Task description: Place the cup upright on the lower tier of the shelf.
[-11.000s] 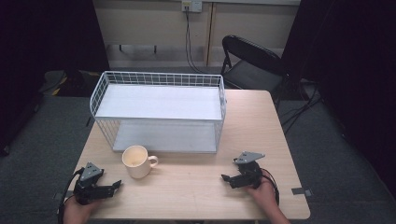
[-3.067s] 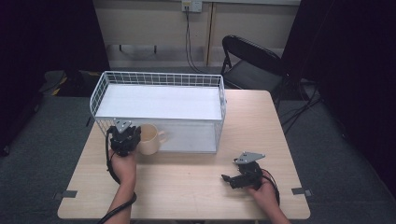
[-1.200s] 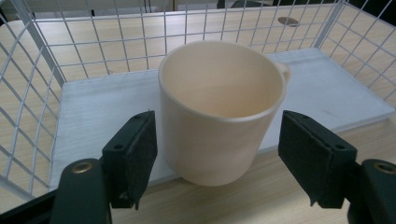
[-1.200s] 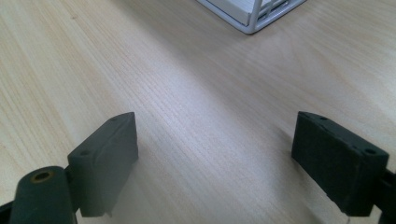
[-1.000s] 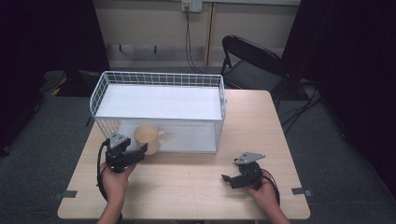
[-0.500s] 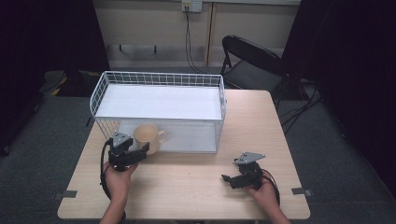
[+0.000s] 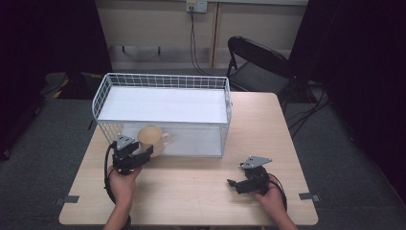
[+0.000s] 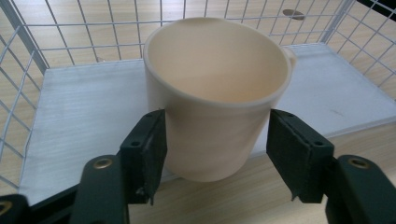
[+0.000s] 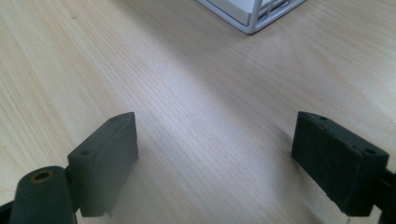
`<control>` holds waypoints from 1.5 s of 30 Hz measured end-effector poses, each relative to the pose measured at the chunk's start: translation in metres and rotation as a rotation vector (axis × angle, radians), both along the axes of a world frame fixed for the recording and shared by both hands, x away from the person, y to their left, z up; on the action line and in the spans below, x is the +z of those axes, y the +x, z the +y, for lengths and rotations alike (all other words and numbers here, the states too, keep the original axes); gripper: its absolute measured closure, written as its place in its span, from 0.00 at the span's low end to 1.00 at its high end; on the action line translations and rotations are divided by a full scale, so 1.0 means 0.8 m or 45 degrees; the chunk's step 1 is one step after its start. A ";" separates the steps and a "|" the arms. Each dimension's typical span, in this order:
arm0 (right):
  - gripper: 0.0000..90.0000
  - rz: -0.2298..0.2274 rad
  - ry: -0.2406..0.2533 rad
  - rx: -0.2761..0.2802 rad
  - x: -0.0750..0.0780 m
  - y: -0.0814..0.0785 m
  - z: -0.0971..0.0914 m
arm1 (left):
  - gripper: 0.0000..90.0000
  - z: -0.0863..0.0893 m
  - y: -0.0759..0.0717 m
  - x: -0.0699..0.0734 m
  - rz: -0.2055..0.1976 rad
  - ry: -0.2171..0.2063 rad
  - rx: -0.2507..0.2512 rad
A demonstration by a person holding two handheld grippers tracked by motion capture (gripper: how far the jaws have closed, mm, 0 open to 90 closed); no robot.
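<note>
A cream cup (image 7: 151, 136) stands at the near edge of a white wire basket (image 7: 163, 75), on the left side of the table. In the left gripper view the cup (image 8: 215, 93) rests half on the basket's white floor board (image 8: 84, 116) and half on the wood. My left gripper (image 8: 217, 140) has just been closing, and its pads now lie against the cup's two sides. From above, the left gripper (image 7: 145, 148) reaches in from the near side. My right gripper (image 7: 233, 184) rests open on the table at the near right, with bare wood between its fingers (image 9: 107, 158).
The wooden table (image 7: 191, 191) has free room between the two hands and to the right of the basket. Wire mesh (image 8: 28, 56) rises to the left, right and behind the cup. A black folding chair (image 7: 258, 62) stands beyond the table's far right corner.
The cup went from the open table to the basket's near edge with my left gripper. Over the last second neither hand nor the cup visibly moved.
</note>
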State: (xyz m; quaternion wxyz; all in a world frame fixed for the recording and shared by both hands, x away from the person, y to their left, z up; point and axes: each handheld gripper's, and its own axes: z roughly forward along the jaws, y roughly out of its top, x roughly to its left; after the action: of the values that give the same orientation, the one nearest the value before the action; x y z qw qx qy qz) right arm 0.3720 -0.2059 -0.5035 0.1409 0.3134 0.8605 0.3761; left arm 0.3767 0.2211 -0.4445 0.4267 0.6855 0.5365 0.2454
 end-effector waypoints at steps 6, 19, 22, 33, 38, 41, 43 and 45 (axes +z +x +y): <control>0.15 0.000 0.000 0.000 0.000 0.000 0.000 | 0.54 -0.002 0.003 -0.001 0.004 -0.010 0.016; 0.15 0.000 0.000 0.000 0.000 0.000 0.000 | 0.71 -0.005 0.009 -0.005 0.025 -0.020 0.040; 0.15 0.000 0.000 0.000 0.000 0.000 0.000 | 0.79 -0.005 0.011 -0.007 0.039 -0.012 0.039; 0.15 0.000 0.000 0.000 0.000 0.000 0.000 | 0.48 -0.005 0.009 -0.009 0.027 0.005 0.041; 0.15 0.000 0.000 0.000 0.000 0.000 0.000 | 0.34 -0.005 0.007 -0.007 0.017 0.025 0.014; 0.15 0.000 0.001 0.000 0.000 0.000 0.000 | 0.29 -0.005 0.005 -0.008 0.003 0.007 -0.022; 0.15 0.000 0.001 0.000 0.000 0.000 0.000 | 0.25 -0.004 0.005 -0.008 0.007 -0.001 -0.033; 0.15 0.000 0.001 0.000 0.000 0.000 0.000 | 0.22 -0.004 0.004 -0.008 0.009 -0.006 -0.040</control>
State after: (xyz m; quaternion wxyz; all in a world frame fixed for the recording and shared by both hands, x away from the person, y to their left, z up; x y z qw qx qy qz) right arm 0.3719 -0.2060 -0.5035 0.1408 0.3135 0.8604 0.3763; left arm 0.3798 0.2180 -0.4511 0.4302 0.6936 0.5278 0.2350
